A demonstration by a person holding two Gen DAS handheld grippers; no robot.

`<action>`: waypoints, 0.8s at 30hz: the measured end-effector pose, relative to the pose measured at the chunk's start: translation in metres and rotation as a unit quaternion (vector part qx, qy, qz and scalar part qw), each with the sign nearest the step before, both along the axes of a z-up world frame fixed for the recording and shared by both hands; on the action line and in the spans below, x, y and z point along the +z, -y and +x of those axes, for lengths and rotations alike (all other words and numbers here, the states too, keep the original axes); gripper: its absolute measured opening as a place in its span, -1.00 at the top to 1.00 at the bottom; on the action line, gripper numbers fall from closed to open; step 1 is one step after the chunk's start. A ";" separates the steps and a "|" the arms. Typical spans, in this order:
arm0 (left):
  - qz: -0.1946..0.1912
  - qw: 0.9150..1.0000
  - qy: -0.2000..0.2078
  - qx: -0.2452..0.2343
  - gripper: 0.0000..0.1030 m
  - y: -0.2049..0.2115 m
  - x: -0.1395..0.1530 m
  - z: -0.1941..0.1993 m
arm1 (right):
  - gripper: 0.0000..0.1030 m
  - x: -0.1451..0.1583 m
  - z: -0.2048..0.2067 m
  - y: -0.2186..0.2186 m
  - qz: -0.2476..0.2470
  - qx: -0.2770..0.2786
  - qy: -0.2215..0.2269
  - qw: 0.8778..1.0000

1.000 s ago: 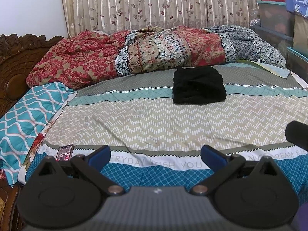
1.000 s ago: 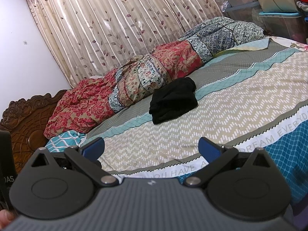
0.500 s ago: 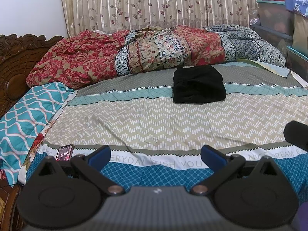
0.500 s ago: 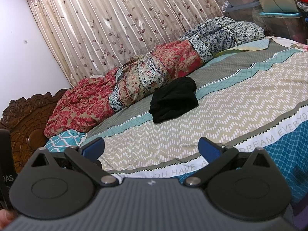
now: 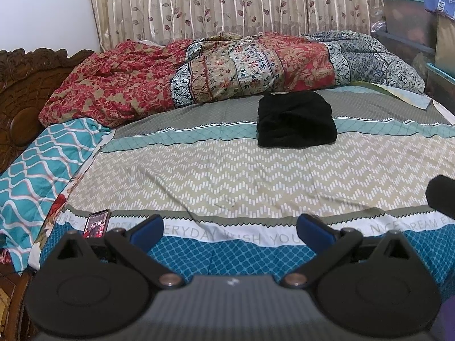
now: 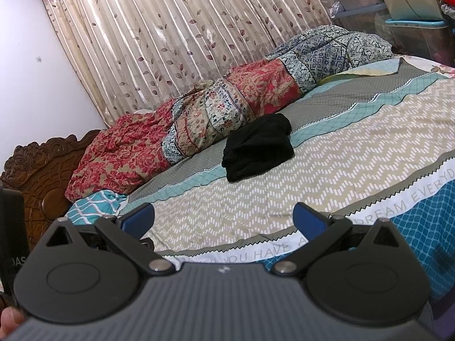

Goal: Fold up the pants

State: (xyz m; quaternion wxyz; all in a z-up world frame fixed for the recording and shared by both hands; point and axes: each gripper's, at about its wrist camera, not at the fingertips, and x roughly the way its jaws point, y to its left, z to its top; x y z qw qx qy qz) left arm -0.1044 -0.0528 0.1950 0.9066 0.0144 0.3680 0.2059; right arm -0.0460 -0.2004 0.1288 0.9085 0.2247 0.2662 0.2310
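Note:
The black pants [image 5: 295, 119] lie folded in a compact bundle on the far part of the bed, close to the rumpled quilt; they also show in the right wrist view [image 6: 257, 146]. My left gripper [image 5: 229, 231] is open and empty, held over the near edge of the bed, well short of the pants. My right gripper [image 6: 223, 220] is open and empty, also over the near edge and apart from the pants. A dark part of the right gripper [image 5: 442, 193] shows at the right edge of the left wrist view.
A patterned bedsheet [image 5: 241, 176] covers the bed. A red and blue floral quilt [image 5: 227, 65] is heaped along the back. A phone [image 5: 96, 223] lies at the near left edge. A teal pillow [image 5: 37, 164] and carved headboard [image 5: 20, 96] are left. Storage boxes [image 5: 412, 20] stand right.

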 end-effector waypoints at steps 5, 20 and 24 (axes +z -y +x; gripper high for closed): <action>0.004 1.000 -0.002 -0.001 -1.00 0.001 0.000 0.001 | -1.00 0.000 0.000 0.000 0.000 0.000 0.001 1.000; 0.011 1.000 -0.002 -0.002 -1.00 0.005 0.001 0.002 | -1.00 -0.002 0.001 0.004 0.007 -0.004 -0.003 1.000; 0.010 1.000 -0.004 -0.002 -1.00 0.004 0.000 0.002 | -1.00 -0.003 0.001 0.005 0.008 -0.005 -0.004 1.000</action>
